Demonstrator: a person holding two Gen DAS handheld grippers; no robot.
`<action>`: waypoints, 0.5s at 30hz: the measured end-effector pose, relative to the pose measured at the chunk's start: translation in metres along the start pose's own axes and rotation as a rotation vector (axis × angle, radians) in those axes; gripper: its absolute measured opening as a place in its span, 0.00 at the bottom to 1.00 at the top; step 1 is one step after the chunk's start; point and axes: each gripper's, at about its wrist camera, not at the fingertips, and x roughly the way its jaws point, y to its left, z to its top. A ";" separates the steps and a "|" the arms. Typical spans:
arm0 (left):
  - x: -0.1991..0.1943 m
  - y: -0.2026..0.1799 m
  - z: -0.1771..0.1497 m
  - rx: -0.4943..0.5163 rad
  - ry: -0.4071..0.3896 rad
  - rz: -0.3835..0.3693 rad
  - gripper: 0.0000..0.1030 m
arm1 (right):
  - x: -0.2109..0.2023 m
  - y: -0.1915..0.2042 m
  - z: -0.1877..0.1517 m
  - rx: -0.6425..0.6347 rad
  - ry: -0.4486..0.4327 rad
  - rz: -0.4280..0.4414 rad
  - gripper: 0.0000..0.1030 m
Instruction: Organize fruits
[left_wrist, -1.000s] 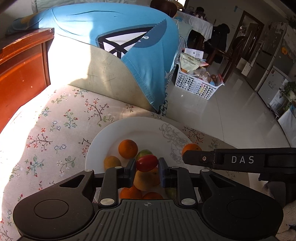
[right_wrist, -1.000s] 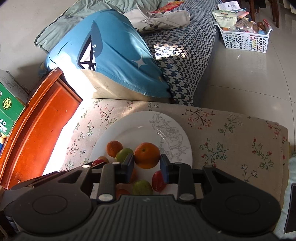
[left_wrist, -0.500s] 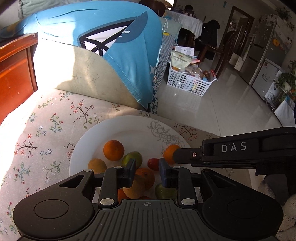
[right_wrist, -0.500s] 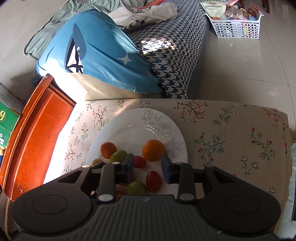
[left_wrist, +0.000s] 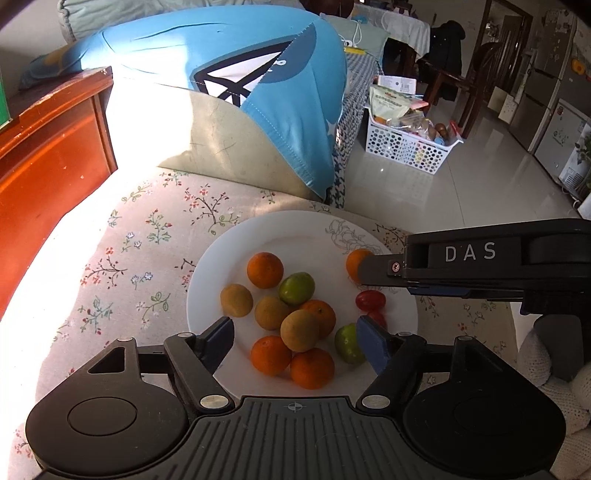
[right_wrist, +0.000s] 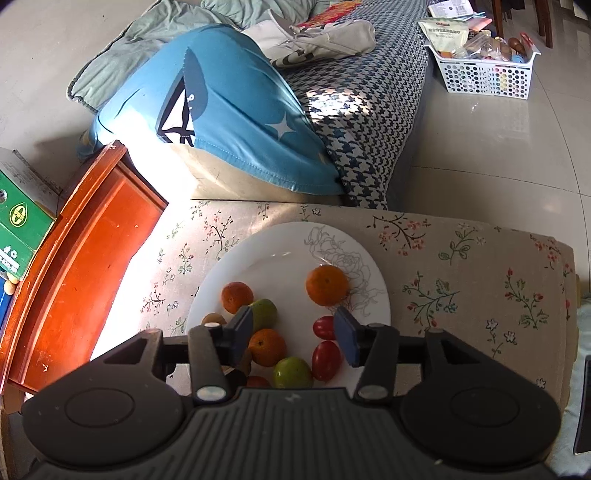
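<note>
Fruits: oranges, green and brownish fruits and red tomatoes lie together on the white plate, which sits on the floral cloth.
Left tongs: opening, nothing between the pads, tilted down over the near pile.
Right tongs: opening, empty, angled down above the plate; the lone orange lies just beyond.
Step advice: let each pair spread fully, centre on one fruit, and avoid nudging its neighbours.

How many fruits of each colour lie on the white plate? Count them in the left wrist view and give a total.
Orange fruits: 5 (one is partly hidden behind the other tongs)
Yellow-brown fruits: 3
Green fruits: 2
Red fruits: 2
Total on the plate: 12
</note>
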 end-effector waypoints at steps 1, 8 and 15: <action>-0.003 0.001 -0.002 -0.003 0.007 0.011 0.77 | -0.001 0.003 -0.002 -0.014 -0.002 -0.010 0.52; -0.016 0.010 -0.016 -0.044 0.043 0.066 0.81 | -0.010 0.017 -0.011 -0.070 0.000 -0.094 0.60; -0.020 0.022 -0.018 -0.089 0.072 0.113 0.85 | -0.025 0.023 -0.024 -0.055 -0.005 -0.154 0.70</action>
